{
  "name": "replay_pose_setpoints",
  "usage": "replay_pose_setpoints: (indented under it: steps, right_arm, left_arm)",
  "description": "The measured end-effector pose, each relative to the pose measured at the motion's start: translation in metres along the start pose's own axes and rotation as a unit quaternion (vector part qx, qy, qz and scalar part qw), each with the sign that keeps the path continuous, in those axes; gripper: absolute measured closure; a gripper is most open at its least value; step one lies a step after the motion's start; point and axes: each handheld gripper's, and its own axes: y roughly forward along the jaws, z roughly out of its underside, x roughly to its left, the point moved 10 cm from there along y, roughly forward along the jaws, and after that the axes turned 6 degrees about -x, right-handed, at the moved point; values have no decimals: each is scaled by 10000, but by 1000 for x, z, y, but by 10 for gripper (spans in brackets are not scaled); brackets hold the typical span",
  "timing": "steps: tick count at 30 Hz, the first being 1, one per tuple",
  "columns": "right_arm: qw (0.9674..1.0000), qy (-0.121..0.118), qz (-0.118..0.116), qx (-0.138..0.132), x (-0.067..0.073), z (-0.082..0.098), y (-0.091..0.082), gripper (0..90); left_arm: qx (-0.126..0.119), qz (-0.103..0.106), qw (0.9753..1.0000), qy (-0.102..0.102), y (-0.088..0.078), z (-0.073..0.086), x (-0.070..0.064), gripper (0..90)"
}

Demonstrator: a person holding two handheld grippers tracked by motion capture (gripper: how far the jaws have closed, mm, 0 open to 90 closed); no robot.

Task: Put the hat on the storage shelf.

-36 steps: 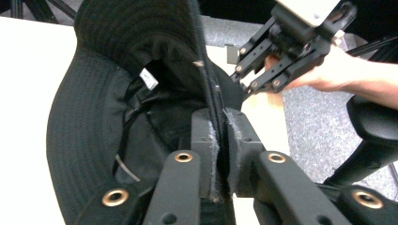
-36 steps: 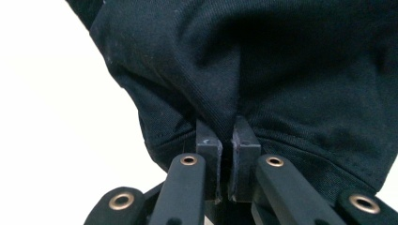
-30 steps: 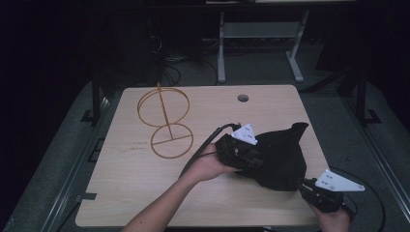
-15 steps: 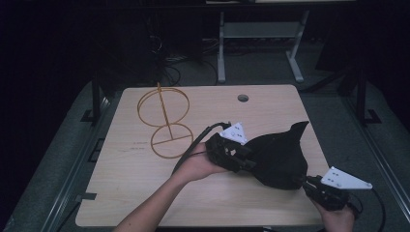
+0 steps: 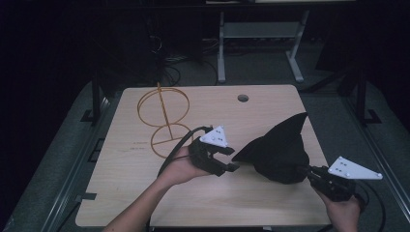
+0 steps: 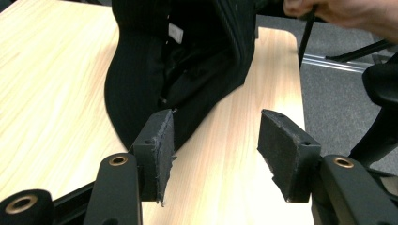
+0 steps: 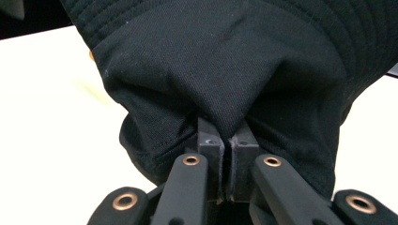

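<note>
A black cloth hat lies on the right half of the wooden table, one edge pulled up into a peak. My right gripper is shut on a pinch of its fabric at the near right; the right gripper view has the pads pressed together with the hat bunched over them. My left gripper sits just left of the hat. Its jaws have just been opening and stand apart, bare table between the pads. The hat lies just beyond its left pad.
A gold wire stand with two rings stands at the table's far left. A round cable hole is near the far edge. A grey metal frame stands on the dark floor behind the table.
My left gripper has let go of the hat, opened and drawn back to the left. My right gripper has risen a little with the fabric, and the hat now stands up in a peak.
</note>
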Motion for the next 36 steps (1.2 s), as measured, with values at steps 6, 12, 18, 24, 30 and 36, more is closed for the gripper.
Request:
replay_pose_setpoints:
  steps: [6,12,18,24,30,36]
  right_arm:
    - [10000,-34,20,-34,-4,-14,1,864]
    - [10000,-22,19,-53,-7,-29,2,865]
    - [9999,41,24,-101,-13,-43,4,866]
    - [9997,118,-3,-192,-17,-57,3,866]
    - [9997,91,-29,-234,-19,-75,4,867]
    - [9995,52,-118,-293,-17,-92,7,867]
  left_arm:
    - [-12,-90,10000,-26,-11,12,4,444]
    - [5,-150,9999,-49,-19,25,6,434]
    - [3,-226,9997,-76,-27,40,7,418]
    - [14,-306,9995,-118,-33,56,8,395]
    - [-19,-393,9990,-212,-39,75,8,377]
    - [-80,-499,9984,-251,-41,92,8,361]
